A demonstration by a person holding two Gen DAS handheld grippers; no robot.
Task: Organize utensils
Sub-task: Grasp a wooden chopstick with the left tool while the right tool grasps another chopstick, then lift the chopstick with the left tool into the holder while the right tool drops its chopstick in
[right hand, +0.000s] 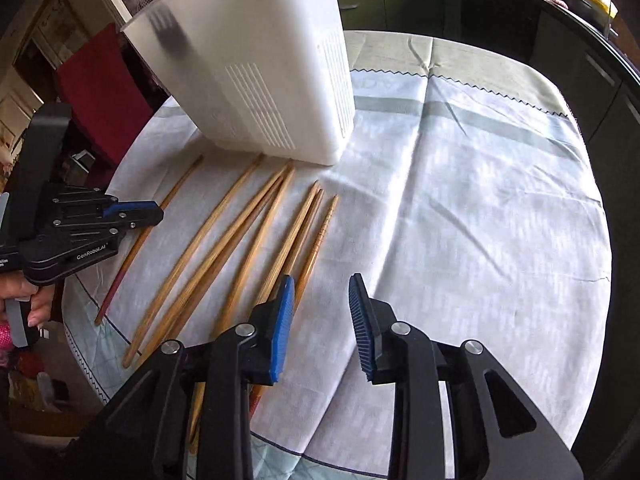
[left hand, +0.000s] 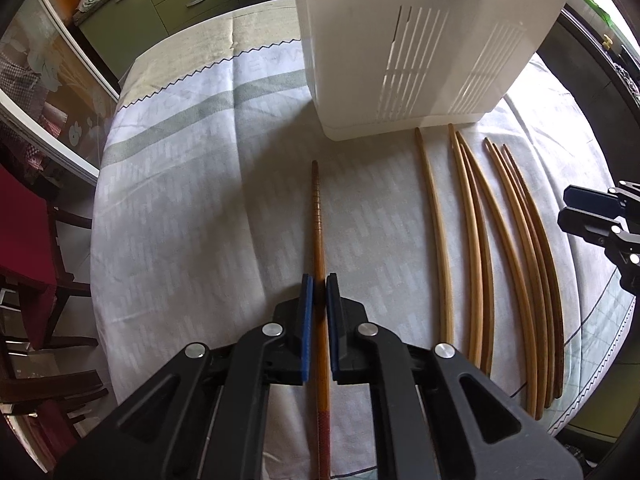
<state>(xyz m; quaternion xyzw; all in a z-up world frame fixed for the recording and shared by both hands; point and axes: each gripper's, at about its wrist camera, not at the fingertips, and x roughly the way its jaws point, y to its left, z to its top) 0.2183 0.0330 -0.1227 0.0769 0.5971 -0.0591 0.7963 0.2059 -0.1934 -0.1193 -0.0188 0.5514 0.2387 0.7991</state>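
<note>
Left gripper was clamped on the dark chopstick, pads nearly touching w/ the stick between them. Its long axis ran straight up the left-wrist frame, ridged tip toward the bin, red end at bottom center.

Right gripper had a narrow gap, nothing between the pads; it hung over bare tablecloth just right of the stick group.

Seven more chopsticks lay on the cloth right of center in the left-wrist view, roughly parallel, tips toward the bin: one alone, then two together, then a bunch of four. Eight sticks total.

One white slotted bin stood upright at top center, just beyond the tips. A dark blurry shape showed through its wall; couldn't tell what it was.
</note>
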